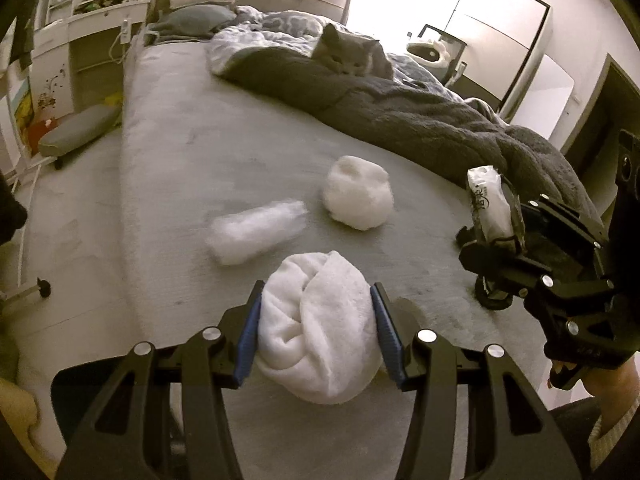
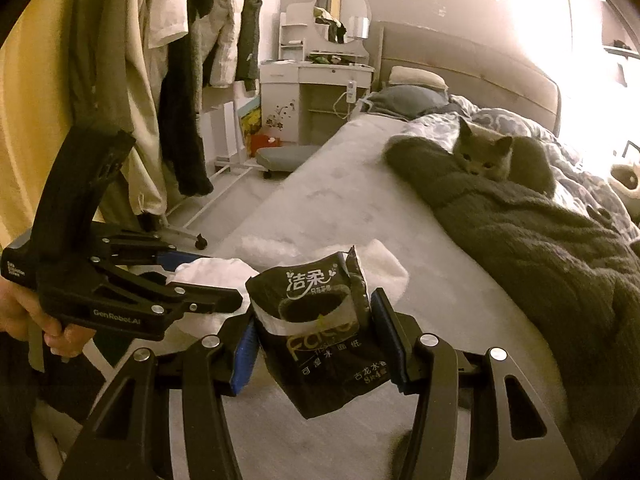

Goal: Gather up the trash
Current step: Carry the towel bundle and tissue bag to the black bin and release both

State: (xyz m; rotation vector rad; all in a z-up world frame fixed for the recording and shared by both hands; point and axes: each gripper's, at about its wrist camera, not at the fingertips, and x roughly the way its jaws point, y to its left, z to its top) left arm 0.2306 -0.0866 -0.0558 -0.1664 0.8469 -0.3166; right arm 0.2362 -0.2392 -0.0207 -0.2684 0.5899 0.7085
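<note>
From the left wrist view, the left gripper has its jaws clenched on a crumpled white tissue wad, blue pads pressing both its sides, above the near edge of the bed. Beyond it on the grey sheet lie a long fluffy white clump and a rounder white clump, slightly apart from each other. Bare sheet stretches left to the bed's long edge, with floor beyond. A dark blanket fills the right side, a grey cat lying on it farther back. At right, the right gripper holds a tissue packet near the blanket's edge.

From the right wrist view, the right gripper grasps the dark tissue packet between its pads, just off the bed's near edge. The left gripper reaches in from the left with the white wad; a hand grips its handle. Open sheet runs ahead between the bed's left edge and the blanket.
</note>
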